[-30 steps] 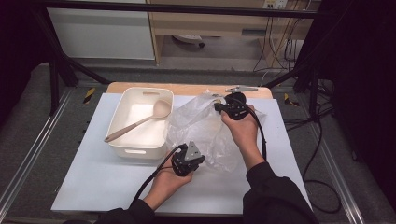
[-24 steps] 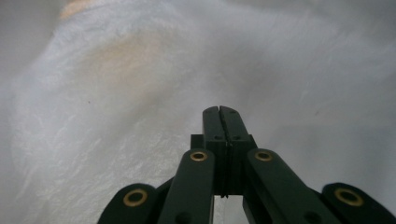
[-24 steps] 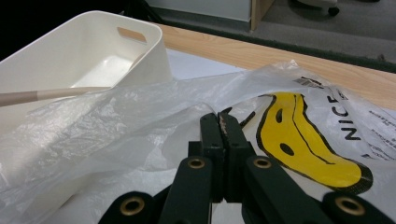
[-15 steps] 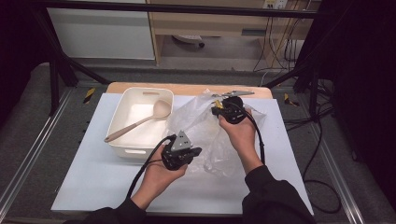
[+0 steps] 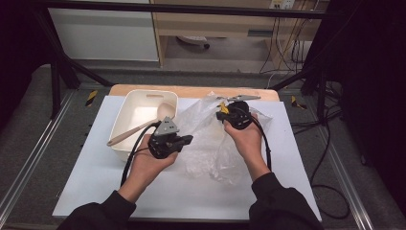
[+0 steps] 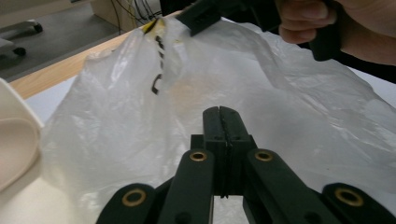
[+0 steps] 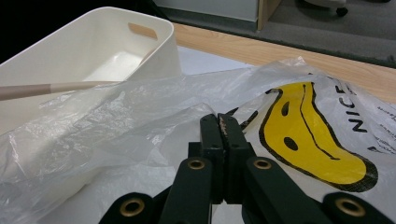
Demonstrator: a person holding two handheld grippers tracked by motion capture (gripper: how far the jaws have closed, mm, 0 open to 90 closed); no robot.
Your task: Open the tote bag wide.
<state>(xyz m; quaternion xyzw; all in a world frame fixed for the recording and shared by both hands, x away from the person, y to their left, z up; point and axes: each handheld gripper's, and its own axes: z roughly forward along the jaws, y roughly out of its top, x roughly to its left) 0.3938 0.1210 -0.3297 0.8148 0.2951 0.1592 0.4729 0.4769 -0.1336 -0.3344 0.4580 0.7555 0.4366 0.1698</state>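
Your right gripper (image 5: 229, 111) is clenched on the far edge of the plastic bag (image 5: 210, 143) at 12 o'clock and your left gripper (image 5: 184, 140) on its near-left film, holding it up off the desk (image 5: 86, 163), likely to spread it.

On the desk (image 5: 86, 182), the tub (image 5: 139, 112) lies left of the plastic bag (image 5: 210, 143), touching it; a spoon (image 5: 143, 125) rests in the tub, handle over its near-left rim.
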